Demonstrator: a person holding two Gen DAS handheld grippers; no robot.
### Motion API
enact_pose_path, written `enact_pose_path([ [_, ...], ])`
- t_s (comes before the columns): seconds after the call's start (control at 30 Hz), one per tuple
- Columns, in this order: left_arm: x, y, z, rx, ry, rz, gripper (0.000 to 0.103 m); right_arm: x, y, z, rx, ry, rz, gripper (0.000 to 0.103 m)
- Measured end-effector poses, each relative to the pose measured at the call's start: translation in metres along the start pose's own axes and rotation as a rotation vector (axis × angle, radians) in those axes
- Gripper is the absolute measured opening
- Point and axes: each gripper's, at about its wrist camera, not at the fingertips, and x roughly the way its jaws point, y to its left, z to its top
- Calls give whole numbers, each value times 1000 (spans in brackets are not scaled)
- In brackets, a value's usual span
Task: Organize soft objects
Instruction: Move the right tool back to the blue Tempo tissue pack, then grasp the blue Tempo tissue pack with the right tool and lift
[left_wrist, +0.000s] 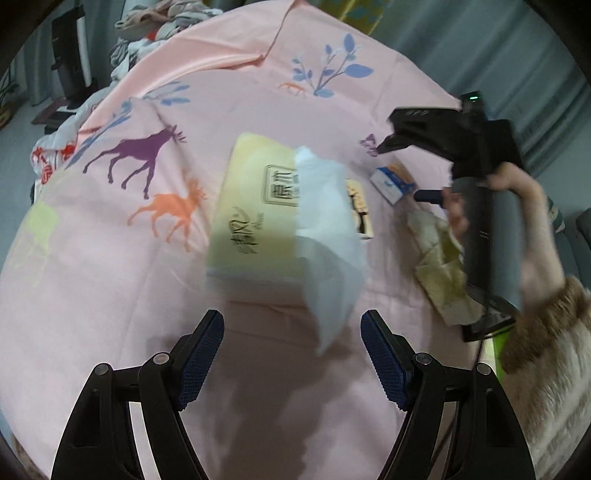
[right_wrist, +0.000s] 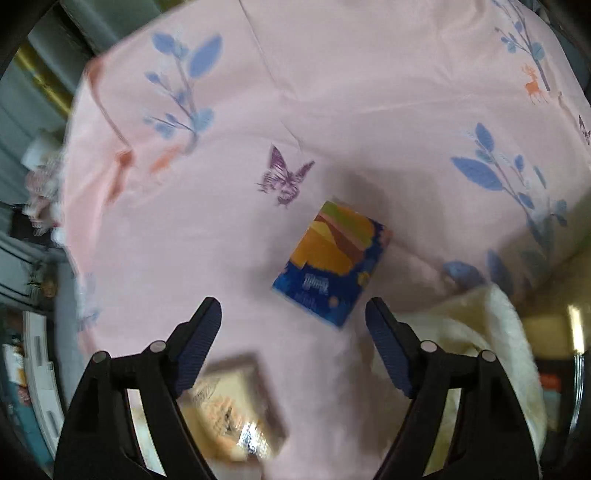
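A yellow tissue pack (left_wrist: 255, 210) lies on the pink printed sheet (left_wrist: 110, 277), with a white tissue (left_wrist: 328, 243) sticking up out of it toward my left gripper (left_wrist: 291, 354). The left gripper is open and empty, just short of the tissue's tip. A small blue and orange tissue packet (right_wrist: 332, 262) lies on the sheet ahead of my open, empty right gripper (right_wrist: 293, 347); it also shows in the left wrist view (left_wrist: 393, 181). The right gripper's body (left_wrist: 487, 221) shows at the right of the left wrist view.
A crumpled beige wrapper (left_wrist: 439, 273) lies under the right hand. A blurred yellowish pack (right_wrist: 236, 406) sits below the right gripper's left finger. A cream fluffy cloth (right_wrist: 491, 354) lies at the right. Piled clothes (left_wrist: 162, 26) lie beyond the sheet's far edge.
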Motion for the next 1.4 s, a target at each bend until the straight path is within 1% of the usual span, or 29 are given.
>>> enact_pose_path([
  [0.03,2,4,0,-2,4,1,77,10,1,1,-8,-3,-48,78],
  [0.07,3,6,-1,-5,7,3,77,19,1,3,-12,0,-89,75],
  [0.1,4,7,-1,-7,6,1,77,25,-1,6,-19,11,-112,69],
  [0.13,5,7,-2,-4,4,-1,77,31,-4,6,-23,22,-123,67],
  [0.17,5,7,-2,-1,2,-3,77,30,-5,6,-32,0,-129,64],
  [0.2,6,7,-2,2,-2,-7,77,27,-5,6,-56,-30,-138,63],
  [0.27,10,7,-3,-5,1,-3,77,24,-5,3,-85,-33,-132,61],
  [0.33,11,6,-4,-9,8,3,77,17,-9,-3,-83,-18,-106,61],
  [0.43,4,2,-6,2,-7,0,77,-12,-13,-20,-115,-8,-15,61],
  [0.53,-5,-2,-12,-1,-24,-1,77,-53,-16,-50,-185,-2,92,61],
  [0.6,-10,-5,-16,-2,-21,-1,77,-87,-23,-81,-245,4,183,61],
  [0.67,-15,-7,-22,-1,-22,9,77,-111,-32,-112,-295,7,235,62],
  [0.7,-17,-9,-25,2,-23,14,77,-113,-28,-121,-312,13,244,62],
  [0.77,-22,-15,-34,16,-21,20,77,-122,-37,-149,-342,43,255,62],
  [0.8,-23,-17,-37,20,-18,19,77,-125,-44,-164,-335,64,265,62],
  [0.87,-24,-23,-43,27,-6,12,77,-128,-54,-189,-341,71,273,62],
  [0.9,-24,-26,-48,30,4,7,77,-130,-61,-205,-354,64,244,62],
  [0.97,-24,-32,-54,40,18,-8,77,-129,-73,-222,-367,78,199,62],
  [1.07,-20,-42,-62,62,45,-30,77,-118,-81,-244,-397,148,169,65],
  [1.13,-17,-49,-66,70,56,-42,77,-118,-88,-242,-374,149,164,67],
  [1.17,-16,-53,-68,76,62,-57,77,-123,-96,-243,-350,131,176,74],
  [1.2,-15,-56,-68,73,64,-84,77,-128,-106,-242,-319,113,185,77],
  [1.27,-14,-61,-69,51,76,-132,77,-134,-121,-239,-273,96,185,77],
  [1.33,-11,-68,-70,72,96,-152,77,-138,-137,-237,-216,82,197,77],
  [1.37,-10,-73,-72,89,99,-155,77,-141,-147,-235,-182,74,218,77],
  [1.4,-8,-77,-73,103,103,-159,77,-142,-158,-232,-126,65,258,77],
])
